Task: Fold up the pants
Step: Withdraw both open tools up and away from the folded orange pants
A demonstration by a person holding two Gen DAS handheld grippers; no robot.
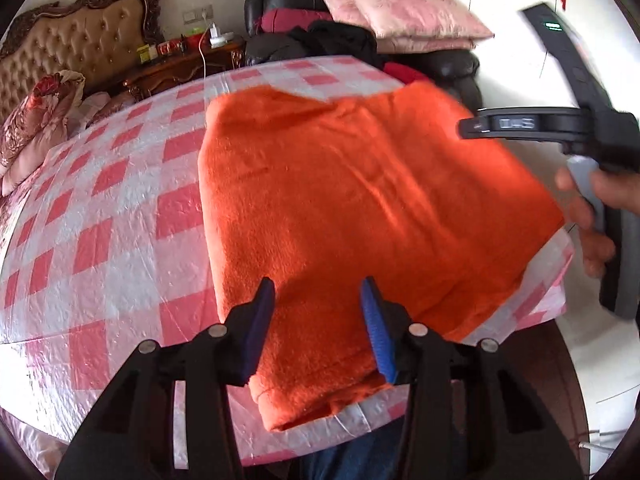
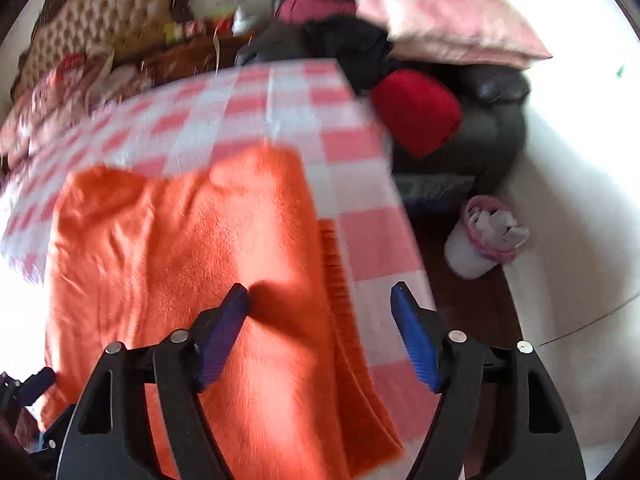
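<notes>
Folded orange pants (image 1: 360,200), long axis running away across checked tablecloth (image 1: 100,220)

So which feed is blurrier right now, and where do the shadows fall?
Right wrist view: smeared all over, checked cloth streaked, a finger's shadow on the pants. Left wrist view: sharper; only the right hand-held gripper blurs, near end of the pants shaded.

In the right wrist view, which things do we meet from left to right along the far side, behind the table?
Headboard → nightstand → black clothes → red cushion → pink pillow
</notes>
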